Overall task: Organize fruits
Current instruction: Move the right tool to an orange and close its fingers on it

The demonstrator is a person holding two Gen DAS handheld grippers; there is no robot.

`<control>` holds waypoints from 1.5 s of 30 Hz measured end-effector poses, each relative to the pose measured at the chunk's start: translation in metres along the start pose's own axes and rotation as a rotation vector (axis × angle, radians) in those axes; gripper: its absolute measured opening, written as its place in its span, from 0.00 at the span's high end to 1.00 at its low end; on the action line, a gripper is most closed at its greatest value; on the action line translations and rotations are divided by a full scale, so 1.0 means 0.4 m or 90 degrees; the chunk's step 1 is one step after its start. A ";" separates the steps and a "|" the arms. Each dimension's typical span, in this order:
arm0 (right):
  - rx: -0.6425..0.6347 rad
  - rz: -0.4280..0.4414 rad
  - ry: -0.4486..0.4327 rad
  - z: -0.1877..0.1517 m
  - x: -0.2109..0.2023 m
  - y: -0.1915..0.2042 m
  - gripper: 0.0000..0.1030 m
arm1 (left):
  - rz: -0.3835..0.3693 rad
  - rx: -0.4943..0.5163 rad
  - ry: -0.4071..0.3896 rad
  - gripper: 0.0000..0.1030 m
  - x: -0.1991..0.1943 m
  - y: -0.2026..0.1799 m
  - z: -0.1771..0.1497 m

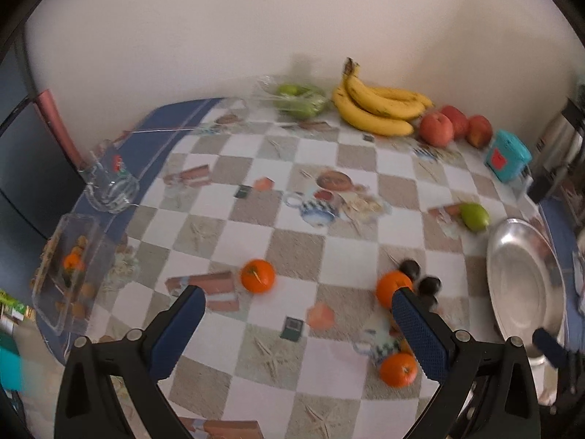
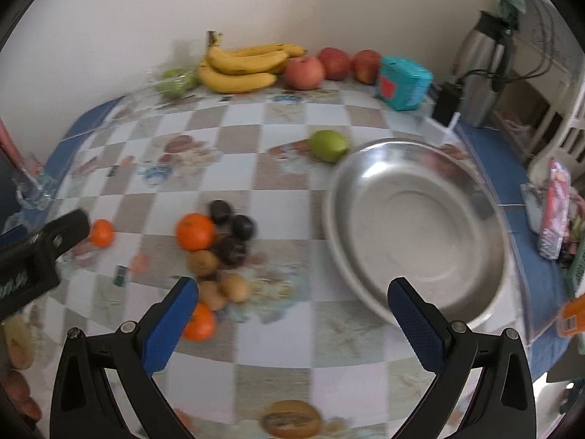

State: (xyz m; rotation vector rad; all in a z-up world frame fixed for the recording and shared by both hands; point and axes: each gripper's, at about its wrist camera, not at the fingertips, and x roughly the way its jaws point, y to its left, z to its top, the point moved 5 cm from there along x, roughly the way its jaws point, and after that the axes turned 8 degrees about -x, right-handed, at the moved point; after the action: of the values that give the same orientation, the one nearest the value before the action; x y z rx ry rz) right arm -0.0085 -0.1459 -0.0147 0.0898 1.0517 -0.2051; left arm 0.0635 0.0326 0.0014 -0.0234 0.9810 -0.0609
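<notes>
Both grippers are spread wide and hold nothing. Your left gripper (image 1: pixel 296 301) hovers over the near part of the bench (image 1: pixel 365 168); your right gripper (image 2: pixel 292 292) hovers between the fruit pile and the steel bowl (image 2: pixel 490 241).

The loose fruit lies in a cluster at the near centre of the bench: an orange (image 2: pixel 195 231), dark plums (image 2: pixel 243 227), brown kiwis (image 2: pixel 236 287) and a second orange (image 2: pixel 199 322) at the near end, which sits just beside your right gripper's left finger. A lone orange (image 1: pixel 257 275) lies apart to the left, just beyond your left gripper's open jaws and slightly left of their centre line. A green pear (image 2: pixel 329 145) lies just beside the far left rim of the bowl. Bananas (image 2: pixel 241 64), apples (image 2: pixel 304 72) and bagged green fruit (image 2: pixel 175 81) line the far wall.

The deciding relation, as a judgement: the lone orange is round, so no long axis constrains the approach, and your left gripper is the nearer one. The cluster lies left of your right gripper, the bowl right of it. Expect round fruit to roll on contact.
</notes>
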 end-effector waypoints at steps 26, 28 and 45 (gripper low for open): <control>-0.017 0.109 0.138 -0.061 0.138 0.154 0.19 | 0.070 -0.014 0.082 0.00 0.132 0.100 -0.037; -0.016 0.108 0.148 -0.069 0.146 0.156 0.21 | 0.067 -0.014 0.085 0.00 0.135 0.099 -0.039; -0.027 0.151 0.165 -0.081 0.163 0.182 0.61 | 0.068 -0.007 0.098 0.00 0.147 0.087 -0.049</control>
State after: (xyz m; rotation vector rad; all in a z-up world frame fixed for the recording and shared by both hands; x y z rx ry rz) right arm 0.0102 -0.0771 -0.0891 0.2066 1.2912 0.0460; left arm 0.0813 0.0637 -0.0600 0.0237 1.1345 0.0423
